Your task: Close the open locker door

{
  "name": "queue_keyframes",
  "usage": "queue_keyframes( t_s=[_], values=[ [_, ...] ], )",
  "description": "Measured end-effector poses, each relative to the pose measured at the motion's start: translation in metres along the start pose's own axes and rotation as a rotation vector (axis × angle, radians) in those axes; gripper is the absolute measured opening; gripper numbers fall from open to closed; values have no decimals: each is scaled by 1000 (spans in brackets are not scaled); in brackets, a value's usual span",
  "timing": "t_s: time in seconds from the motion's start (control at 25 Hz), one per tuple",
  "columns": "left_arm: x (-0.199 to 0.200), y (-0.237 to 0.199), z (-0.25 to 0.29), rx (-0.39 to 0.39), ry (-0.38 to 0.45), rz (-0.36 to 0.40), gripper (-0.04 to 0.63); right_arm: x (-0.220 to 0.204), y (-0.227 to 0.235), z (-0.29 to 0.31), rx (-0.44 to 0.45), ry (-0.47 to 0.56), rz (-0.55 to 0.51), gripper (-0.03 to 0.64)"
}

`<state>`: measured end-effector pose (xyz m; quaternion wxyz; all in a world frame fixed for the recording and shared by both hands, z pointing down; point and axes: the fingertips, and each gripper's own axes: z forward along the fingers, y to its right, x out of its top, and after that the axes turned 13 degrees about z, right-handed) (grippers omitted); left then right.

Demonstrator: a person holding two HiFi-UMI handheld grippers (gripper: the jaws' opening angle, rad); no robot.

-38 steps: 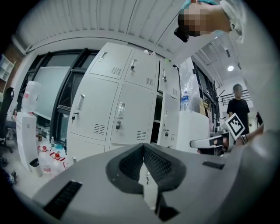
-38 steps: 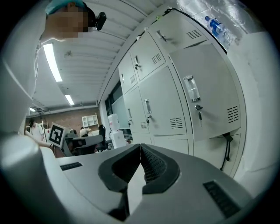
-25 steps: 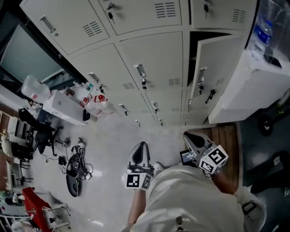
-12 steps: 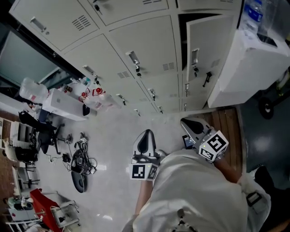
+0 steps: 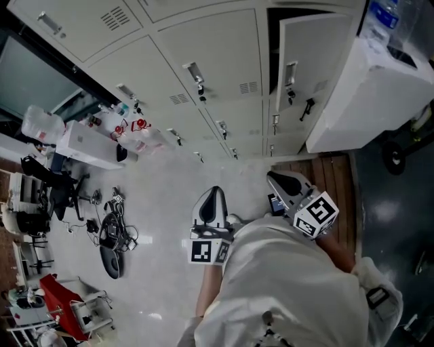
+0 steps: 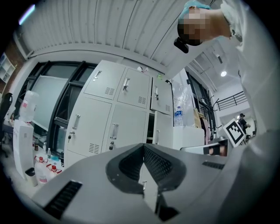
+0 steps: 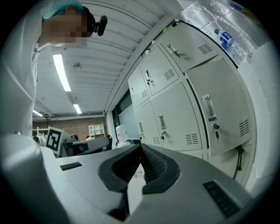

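The open locker door [image 5: 308,61] stands ajar in the right column of the pale grey lockers [image 5: 217,61], with a dark opening along its left edge. It shows in the right gripper view as the large door [image 7: 218,109] with a handle and key, and in the left gripper view as a narrow door [image 6: 162,129] beyond a dark gap. My left gripper [image 5: 212,196] [image 6: 143,146] is shut and empty, held close to my body over the floor. Well short of the door, my right gripper [image 5: 277,179] [image 7: 141,146] is also shut and holds nothing.
A white cabinet [image 5: 366,95] with a water bottle [image 5: 380,13] on top stands right of the open door. A wooden pallet [image 5: 332,183] lies below it. At left are a white table with bottles [image 5: 88,146], a chair [image 5: 54,193] and cables [image 5: 108,234] on the floor.
The head view has shifted, so the lockers sit higher in the picture. Both grippers stay shut and near my body, almost where they were.
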<state>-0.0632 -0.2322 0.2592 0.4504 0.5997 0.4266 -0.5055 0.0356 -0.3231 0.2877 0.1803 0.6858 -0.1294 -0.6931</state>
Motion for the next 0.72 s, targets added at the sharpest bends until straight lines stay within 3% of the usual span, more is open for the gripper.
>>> queue_keyframes(
  t_s=[0.72],
  values=[
    [-10, -18, -1, 39, -18, 7, 8, -7, 14, 20, -2, -29, -1, 26]
  ],
)
